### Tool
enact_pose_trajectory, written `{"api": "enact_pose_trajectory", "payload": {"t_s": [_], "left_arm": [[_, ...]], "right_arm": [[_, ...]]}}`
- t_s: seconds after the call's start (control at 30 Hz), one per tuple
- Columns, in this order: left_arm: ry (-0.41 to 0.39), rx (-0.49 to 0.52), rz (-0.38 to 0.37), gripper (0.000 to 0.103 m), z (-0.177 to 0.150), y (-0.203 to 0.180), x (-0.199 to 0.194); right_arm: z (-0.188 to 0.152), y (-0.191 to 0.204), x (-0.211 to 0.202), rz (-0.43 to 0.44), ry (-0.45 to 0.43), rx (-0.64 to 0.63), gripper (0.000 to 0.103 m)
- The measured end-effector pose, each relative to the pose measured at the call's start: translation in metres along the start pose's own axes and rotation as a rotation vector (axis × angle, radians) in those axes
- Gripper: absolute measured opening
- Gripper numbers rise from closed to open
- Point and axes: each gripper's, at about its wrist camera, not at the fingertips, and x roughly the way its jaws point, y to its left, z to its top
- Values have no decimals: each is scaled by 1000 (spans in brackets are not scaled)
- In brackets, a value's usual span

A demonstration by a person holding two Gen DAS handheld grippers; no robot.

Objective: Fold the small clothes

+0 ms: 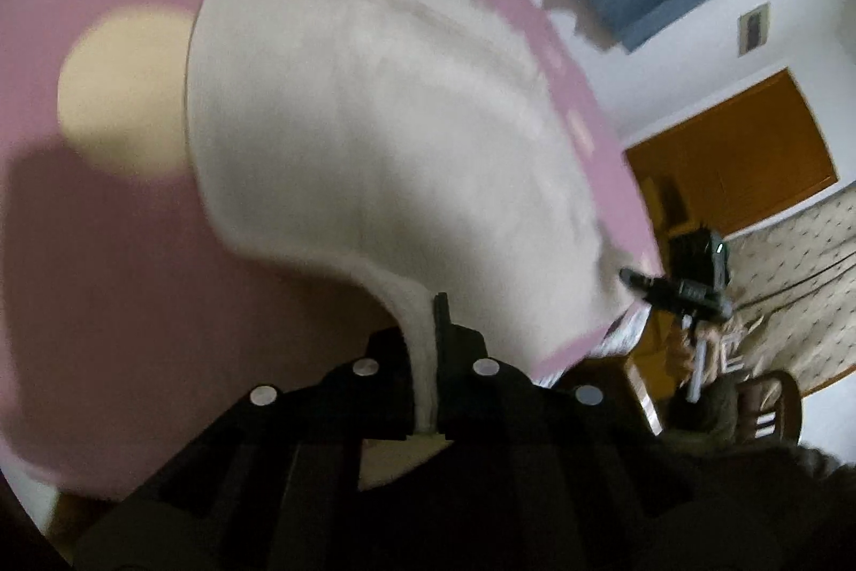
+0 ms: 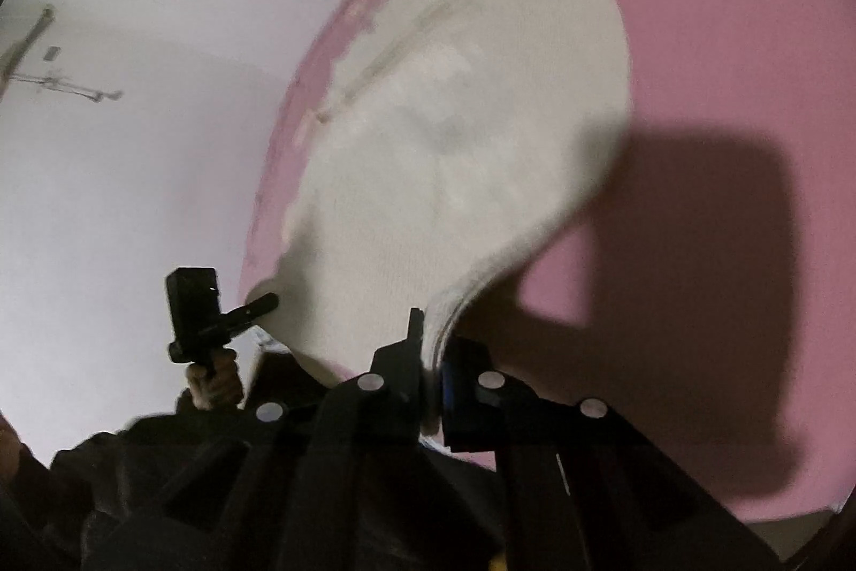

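Note:
A cream knitted garment (image 1: 374, 143) lies spread on a pink sheet (image 1: 107, 250) with pale dots. In the left wrist view my left gripper (image 1: 427, 335) is shut on the garment's near corner, and a strip of fabric runs up between its fingers. The right gripper (image 1: 628, 275) pinches the other near corner at the sheet's edge. In the right wrist view the same garment (image 2: 455, 169) rises toward my right gripper (image 2: 430, 335), which is shut on a folded hem edge. The left gripper (image 2: 267, 302) grips the far corner there, held by a hand (image 2: 214, 378).
The pink sheet (image 2: 722, 62) covers the whole work surface, and dark gripper shadows fall on it. Beyond its edge are a white wall (image 2: 134, 169), an orange door (image 1: 738, 153), a patterned cloth (image 1: 792, 292) and a wooden chair (image 1: 770, 405).

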Motion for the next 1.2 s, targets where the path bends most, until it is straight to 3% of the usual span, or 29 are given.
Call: {"api": "enact_pose_trajectory", "payload": {"t_s": [0.17,0.33,0.53,0.7,0.8,0.83,0.9,0.97,1.03,1.2], "left_arm": [[-102,13,-44,4,50,0,-6],[-165,-20,-70,4,104,22,15],[-180,-46,-37,4,146,52,45],[-131,-25,-21,5,166,63,67],[-136,0,-23,23,170,63,60],[-162,5,-15,37,171,64,52],[-206,8,-10,51,170,68,38],[-227,15,-1,51,173,73,28],[-218,29,38,51,178,76,27],[-88,91,82,51,187,73,52]], "right_arm": [[55,16,0,76,-80,-28,5],[116,-2,20,120,-126,23,5],[176,-37,68,122,-137,132,5],[197,-59,86,103,-130,186,5],[204,-60,89,107,-125,188,7],[202,-64,83,117,-123,185,8],[203,-61,78,124,-125,163,18],[205,-58,71,97,-140,136,28],[208,-57,66,82,-163,122,31],[217,-58,61,62,-183,112,33]]}}
